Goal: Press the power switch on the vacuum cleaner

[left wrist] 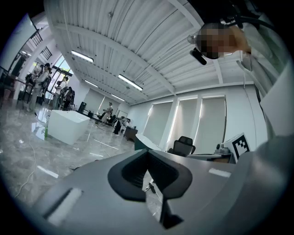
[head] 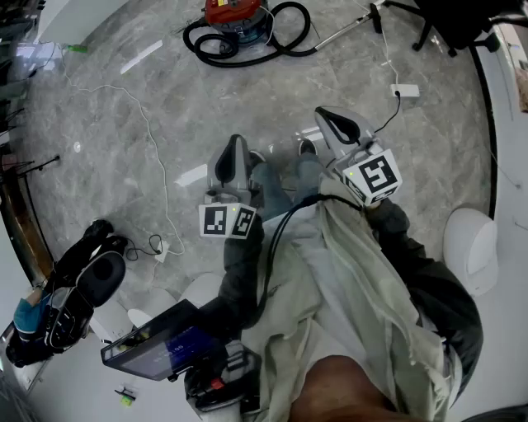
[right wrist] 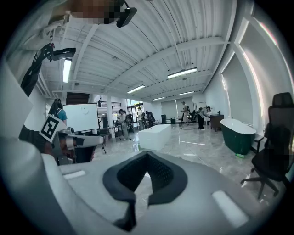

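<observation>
The vacuum cleaner [head: 235, 15], with a red top and a coiled black hose [head: 280, 43], stands on the marble floor at the far top of the head view, well ahead of both grippers. My left gripper [head: 235, 145] and right gripper [head: 324, 115] are held up close to the person's body, side by side and pointing forward. The jaws of both are closed tip to tip with nothing between them. Neither gripper view shows the vacuum: the left gripper [left wrist: 148, 151] and the right gripper [right wrist: 147, 154] look out across the hall.
A metal wand [head: 342, 33] and a white adaptor [head: 404, 91] lie right of the vacuum. A white cable [head: 153, 140] runs across the floor at left. A black bag [head: 74, 288] and a tablet [head: 153, 346] are at lower left. Office chair legs [head: 445, 29] stand at top right.
</observation>
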`<act>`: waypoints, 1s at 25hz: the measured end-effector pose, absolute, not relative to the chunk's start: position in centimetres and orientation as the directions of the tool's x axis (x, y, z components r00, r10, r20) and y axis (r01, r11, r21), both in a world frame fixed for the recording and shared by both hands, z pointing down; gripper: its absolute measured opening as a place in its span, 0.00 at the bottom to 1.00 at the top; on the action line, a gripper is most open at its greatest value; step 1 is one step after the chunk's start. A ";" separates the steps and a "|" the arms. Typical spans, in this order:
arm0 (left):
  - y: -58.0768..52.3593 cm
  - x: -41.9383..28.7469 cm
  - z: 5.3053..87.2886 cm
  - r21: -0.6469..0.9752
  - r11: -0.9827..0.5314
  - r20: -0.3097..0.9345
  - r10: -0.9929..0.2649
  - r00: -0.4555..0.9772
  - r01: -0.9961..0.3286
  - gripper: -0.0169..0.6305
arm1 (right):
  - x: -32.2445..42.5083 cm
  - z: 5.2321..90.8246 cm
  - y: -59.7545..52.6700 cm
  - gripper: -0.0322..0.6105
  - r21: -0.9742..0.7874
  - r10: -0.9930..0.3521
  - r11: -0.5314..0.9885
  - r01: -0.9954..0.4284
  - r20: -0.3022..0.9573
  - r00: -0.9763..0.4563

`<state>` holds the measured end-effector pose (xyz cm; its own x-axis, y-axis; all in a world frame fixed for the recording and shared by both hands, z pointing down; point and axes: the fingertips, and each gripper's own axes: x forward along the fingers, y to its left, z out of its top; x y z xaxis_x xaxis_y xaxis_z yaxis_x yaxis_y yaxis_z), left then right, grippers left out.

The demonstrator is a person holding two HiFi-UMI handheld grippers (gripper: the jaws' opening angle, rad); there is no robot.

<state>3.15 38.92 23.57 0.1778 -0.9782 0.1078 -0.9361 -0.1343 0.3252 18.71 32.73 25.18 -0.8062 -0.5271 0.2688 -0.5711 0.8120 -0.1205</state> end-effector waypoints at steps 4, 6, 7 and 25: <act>38.5 4.5 24.6 0.329 -0.118 0.090 -0.984 0.156 -0.937 0.03 | 20.8 26.5 31.5 0.05 -0.090 -0.548 0.804 -0.588 0.274 -0.790; 38.3 5.0 23.9 0.328 -0.141 0.072 -0.982 0.174 -0.934 0.03 | 21.3 26.3 31.7 0.05 -0.088 -0.561 0.794 -0.601 0.272 -0.782; 38.2 5.2 23.3 0.325 -0.160 0.058 -0.980 0.189 -0.932 0.03 | 21.5 26.0 31.9 0.05 -0.085 -0.568 0.790 -0.607 0.271 -0.777; 42.7 1.1 20.1 0.282 -0.258 -0.024 -0.965 0.262 -0.924 0.03 | 15.6 22.8 40.8 0.05 0.013 -0.577 0.807 -0.591 0.232 -0.783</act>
<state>1.10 42.71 20.10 0.2623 -0.9647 -0.0241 -0.9239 -0.2582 0.2822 15.61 40.81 22.79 -0.7833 -0.5769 0.2316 -0.5905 0.8069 0.0126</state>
